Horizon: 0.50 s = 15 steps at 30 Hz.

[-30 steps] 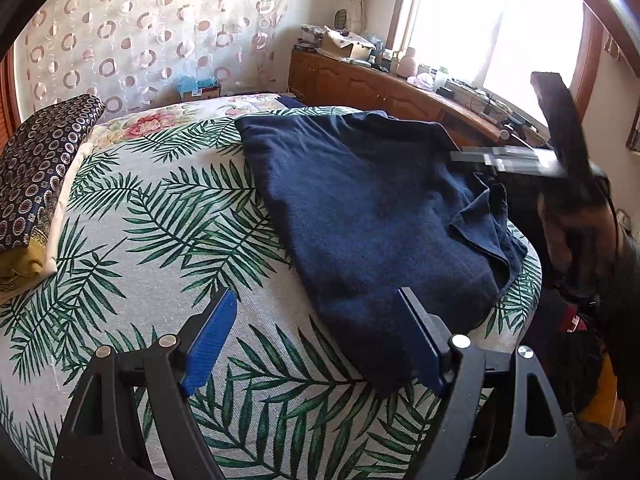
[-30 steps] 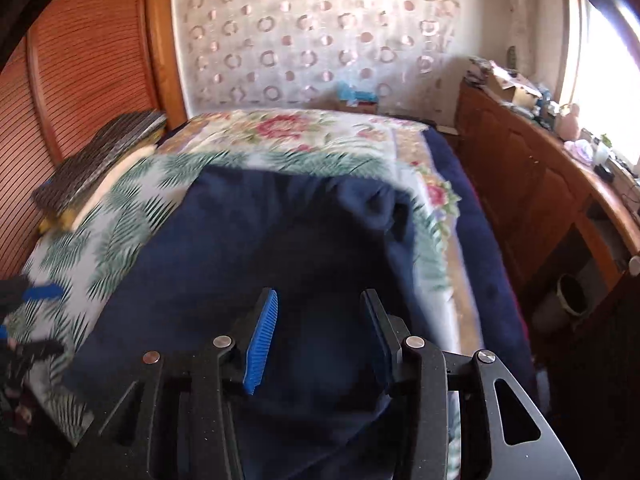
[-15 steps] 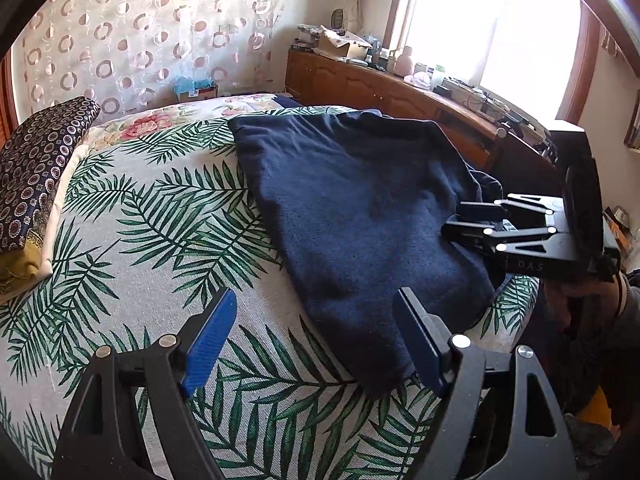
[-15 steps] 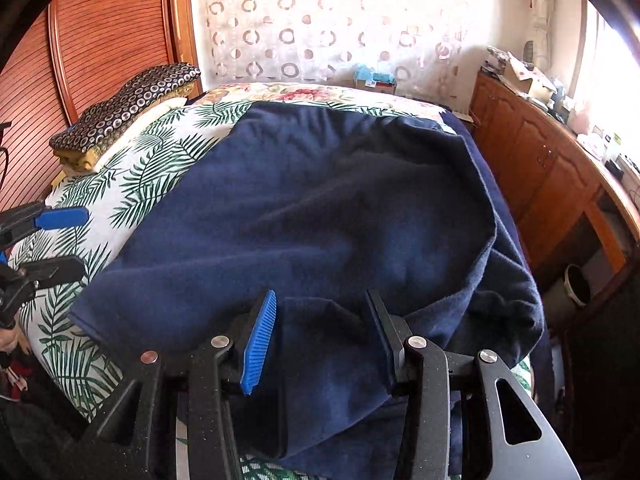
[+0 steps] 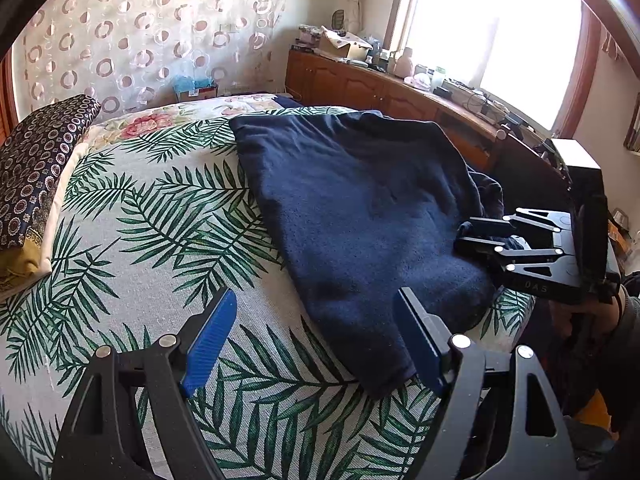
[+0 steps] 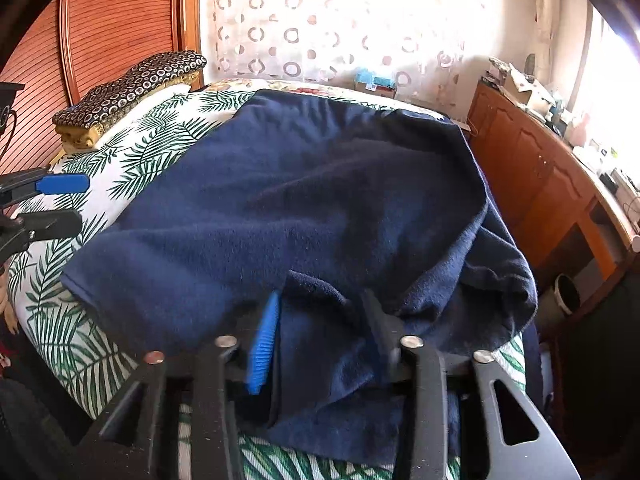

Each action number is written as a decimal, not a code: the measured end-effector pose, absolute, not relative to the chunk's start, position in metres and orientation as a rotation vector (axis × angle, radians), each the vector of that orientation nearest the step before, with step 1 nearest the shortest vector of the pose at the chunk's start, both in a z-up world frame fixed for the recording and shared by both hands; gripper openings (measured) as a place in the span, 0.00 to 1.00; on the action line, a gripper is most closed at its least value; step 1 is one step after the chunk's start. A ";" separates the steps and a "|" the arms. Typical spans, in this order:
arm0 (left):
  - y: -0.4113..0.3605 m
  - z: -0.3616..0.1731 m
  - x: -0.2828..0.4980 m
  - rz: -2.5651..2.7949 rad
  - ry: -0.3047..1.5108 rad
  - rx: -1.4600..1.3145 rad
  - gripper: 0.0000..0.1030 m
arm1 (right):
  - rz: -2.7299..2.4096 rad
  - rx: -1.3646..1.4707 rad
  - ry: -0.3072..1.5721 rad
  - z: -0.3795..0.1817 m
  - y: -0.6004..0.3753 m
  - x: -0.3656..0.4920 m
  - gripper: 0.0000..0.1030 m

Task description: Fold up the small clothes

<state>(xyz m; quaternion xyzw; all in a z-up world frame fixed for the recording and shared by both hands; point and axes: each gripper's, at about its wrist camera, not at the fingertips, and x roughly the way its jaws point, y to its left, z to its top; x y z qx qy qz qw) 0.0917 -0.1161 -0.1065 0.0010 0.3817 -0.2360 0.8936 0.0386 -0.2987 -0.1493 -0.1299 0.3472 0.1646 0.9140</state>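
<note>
A dark navy garment (image 5: 360, 216) lies spread on a bed with a palm-leaf cover (image 5: 152, 240). It fills the middle of the right wrist view (image 6: 304, 200). My left gripper (image 5: 316, 320) is open and empty, hovering over the cover at the garment's near corner. My right gripper (image 6: 320, 312) is open, low at the garment's bunched edge, with a fold of cloth lying between its fingers. It shows from the side in the left wrist view (image 5: 464, 236), at the garment's right edge.
A patterned pillow (image 5: 36, 168) lies at the bed's left end. A wooden sideboard (image 5: 392, 92) with clutter runs under the window. A wooden slatted panel (image 6: 112, 24) stands behind the pillow. A small bin (image 6: 566, 292) sits on the floor right of the bed.
My right gripper came down from above the bed to the garment's right edge, and cloth now lies between its fingers. The garment settled flatter. My left gripper barely moved.
</note>
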 end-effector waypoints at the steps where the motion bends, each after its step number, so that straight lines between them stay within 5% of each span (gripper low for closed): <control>1: -0.117 -0.106 0.092 -0.491 0.791 0.004 0.78 | 0.347 -0.265 0.715 -0.149 -0.300 0.036 0.26; 5: -0.117 -0.106 0.092 -0.491 0.793 0.003 0.78 | 0.352 -0.245 0.698 -0.146 -0.313 0.026 0.10; 15: -0.125 -0.107 0.094 -0.501 0.801 0.018 0.78 | 0.277 -0.206 0.702 -0.142 -0.351 -0.007 0.07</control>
